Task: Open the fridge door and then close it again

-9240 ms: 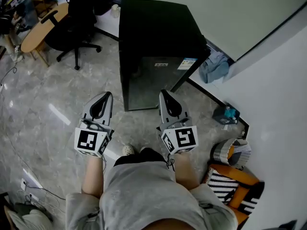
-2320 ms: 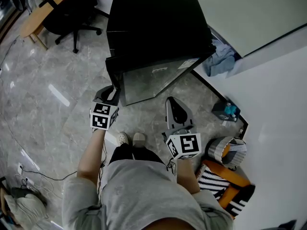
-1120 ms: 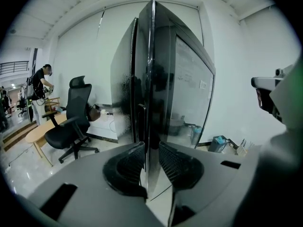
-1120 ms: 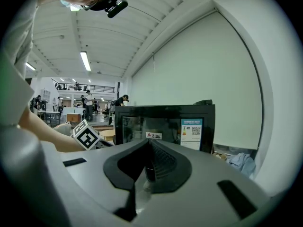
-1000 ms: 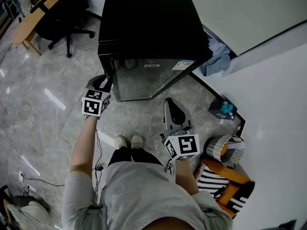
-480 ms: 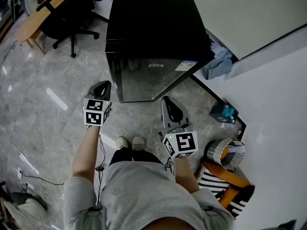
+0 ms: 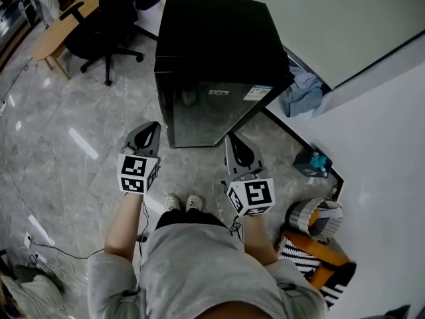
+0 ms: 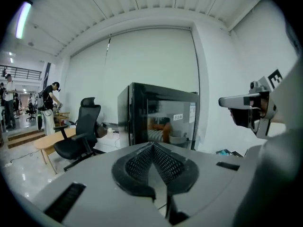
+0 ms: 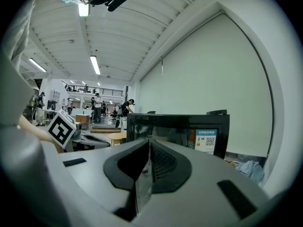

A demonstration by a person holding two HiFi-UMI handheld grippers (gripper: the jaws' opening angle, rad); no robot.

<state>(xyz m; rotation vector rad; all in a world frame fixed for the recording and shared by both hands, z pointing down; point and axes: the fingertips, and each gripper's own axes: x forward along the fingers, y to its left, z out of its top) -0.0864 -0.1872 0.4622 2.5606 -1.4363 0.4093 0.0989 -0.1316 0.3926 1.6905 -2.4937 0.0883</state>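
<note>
1. Standing before a black fridge (image 7: 219,45) on a grey stone floor (image 7: 66,145), with its shiny front door (image 7: 209,111) lying closed and flush against the cabinet.
2. Holding the left gripper (image 7: 153,125) low, just short of the door's left corner and apart from it, tips aiming toward the fridge.
3. Pressing that gripper's jaws fully together, with nothing between them.
4. Holding the right gripper (image 7: 233,138) near the door's right corner, not touching it, also pointing at the fridge.
5. Pinching the right jaws together as well, gripping nothing.
6. Looking along the left gripper at the fridge straight ahead, with a black office chair (image 8: 83,131) and a wooden table (image 8: 47,143) off to the left and the right gripper showing at the right edge.
7. Planting both shoes (image 7: 182,201) side by side between the two grippers, back from the fridge.
8. Having a blue cloth (image 7: 300,92) lying on the floor beside the fridge's right side, against the wall.
</note>
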